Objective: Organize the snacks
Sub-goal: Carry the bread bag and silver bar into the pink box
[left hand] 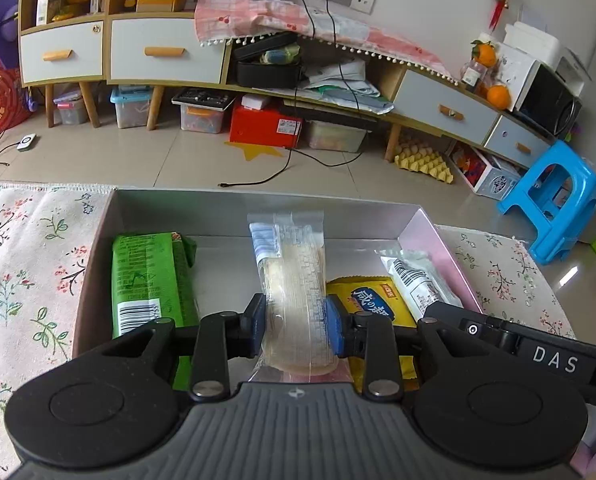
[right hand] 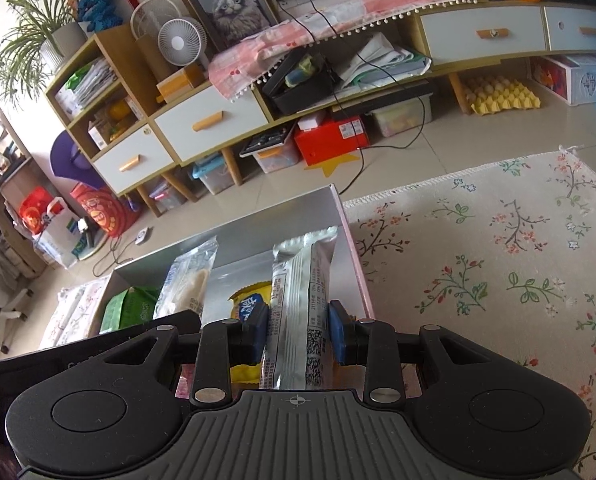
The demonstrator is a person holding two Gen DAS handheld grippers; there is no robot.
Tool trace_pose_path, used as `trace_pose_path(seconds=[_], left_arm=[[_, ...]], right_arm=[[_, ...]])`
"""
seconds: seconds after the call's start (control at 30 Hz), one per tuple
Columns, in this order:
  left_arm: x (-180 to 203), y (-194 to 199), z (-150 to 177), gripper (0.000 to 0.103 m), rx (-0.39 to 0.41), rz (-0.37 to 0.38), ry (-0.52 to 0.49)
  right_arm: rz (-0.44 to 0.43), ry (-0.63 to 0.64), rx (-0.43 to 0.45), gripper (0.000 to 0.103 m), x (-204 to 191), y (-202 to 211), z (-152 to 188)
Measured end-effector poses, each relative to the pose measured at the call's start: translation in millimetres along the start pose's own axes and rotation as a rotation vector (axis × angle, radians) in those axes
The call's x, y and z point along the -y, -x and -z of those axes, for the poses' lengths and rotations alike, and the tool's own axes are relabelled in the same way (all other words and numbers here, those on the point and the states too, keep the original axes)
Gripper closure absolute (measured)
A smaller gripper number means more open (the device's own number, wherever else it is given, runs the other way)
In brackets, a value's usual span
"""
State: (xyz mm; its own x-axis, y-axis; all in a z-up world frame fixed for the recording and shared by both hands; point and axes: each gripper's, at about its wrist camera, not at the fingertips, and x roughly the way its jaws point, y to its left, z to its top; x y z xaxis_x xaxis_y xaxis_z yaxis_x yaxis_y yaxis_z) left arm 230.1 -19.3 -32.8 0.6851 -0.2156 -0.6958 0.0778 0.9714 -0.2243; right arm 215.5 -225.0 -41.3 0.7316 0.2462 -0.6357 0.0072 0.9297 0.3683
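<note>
A shallow box (left hand: 429, 236) with pink sides sits on a floral cloth. In it lie a green snack pack (left hand: 150, 280) at the left and a yellow packet (left hand: 373, 300) in the middle. My left gripper (left hand: 296, 322) is shut on a clear packet of pale crackers (left hand: 294, 276) and holds it over the box. My right gripper (right hand: 298, 334) is shut on a silver-white packet (right hand: 298, 300) at the box's right side (right hand: 353, 248); this packet also shows in the left wrist view (left hand: 417, 284). The clear packet (right hand: 188, 280), green pack (right hand: 126, 306) and yellow packet (right hand: 250, 304) show in the right wrist view.
The floral cloth (right hand: 497, 248) spreads right and left (left hand: 26, 264) of the box. Beyond the table edge is tiled floor with a long cabinet (left hand: 170, 52), storage boxes, a red box (left hand: 266, 124), cables and a blue stool (left hand: 553, 196).
</note>
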Motion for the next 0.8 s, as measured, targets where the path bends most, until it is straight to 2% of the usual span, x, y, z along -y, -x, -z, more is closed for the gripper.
trace_pose_path(seconds=[0.13, 0.27, 0.3, 0.47, 0.8], left_arm=[[-1, 0, 0, 0.066, 0.0, 0.0, 0.015], [2, 5, 2, 0.057, -0.003, 0.001, 0.0], [3, 6, 3, 0.053, -0.004, 0.0, -0.007], [9, 17, 5, 0.047, -0.009, -0.003, -0.019], [20, 55, 17, 0.028, -0.007, -0.005, -0.023]], right_arm=[[-0.012, -0.02, 0.02, 0.068, 3, 4, -3], [-0.033, -0.041, 0.023, 0.056, 6, 9, -6], [-0.034, -0.041, 0.022, 0.055, 6, 11, -6], [-0.028, -0.028, 0.015, 0.053, 1, 22, -9], [-0.011, 0.01, 0.011, 0.037, -19, 68, -10]])
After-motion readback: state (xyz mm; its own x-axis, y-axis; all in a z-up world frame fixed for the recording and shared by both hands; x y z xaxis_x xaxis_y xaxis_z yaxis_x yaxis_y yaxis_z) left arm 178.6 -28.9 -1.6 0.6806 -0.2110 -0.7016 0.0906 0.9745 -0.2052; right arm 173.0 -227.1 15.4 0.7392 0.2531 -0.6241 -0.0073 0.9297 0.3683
